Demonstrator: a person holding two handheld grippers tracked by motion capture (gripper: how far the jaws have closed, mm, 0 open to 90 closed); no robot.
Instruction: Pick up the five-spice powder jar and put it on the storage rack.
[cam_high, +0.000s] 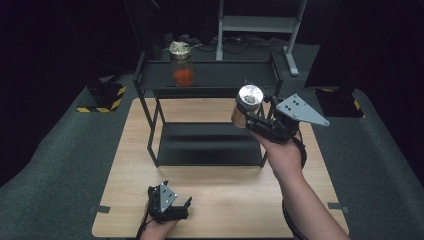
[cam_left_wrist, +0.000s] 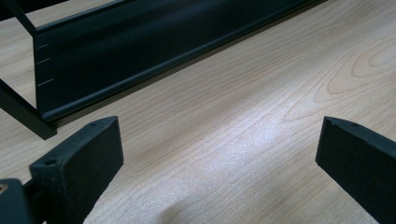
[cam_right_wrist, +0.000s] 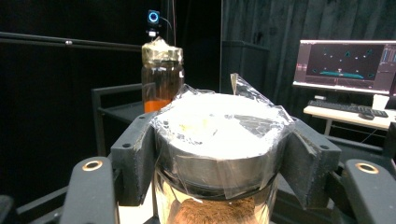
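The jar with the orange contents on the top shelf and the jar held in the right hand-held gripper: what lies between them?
Only bare black shelf tray; the high view shows this between orange-filled glass jar and held foil-lidded jar.

I am wearing no sleeves, so both forearms are showing bare. My right hand-held gripper is black, carrying a grey three-cornered plate dotted with small dark screw holes, and a black cable is trailing under my wrist. My left hand-held gripper is wearing the same plate (smaller-looking). Brass-ringed screw holes are glinting on its black matte fingers.
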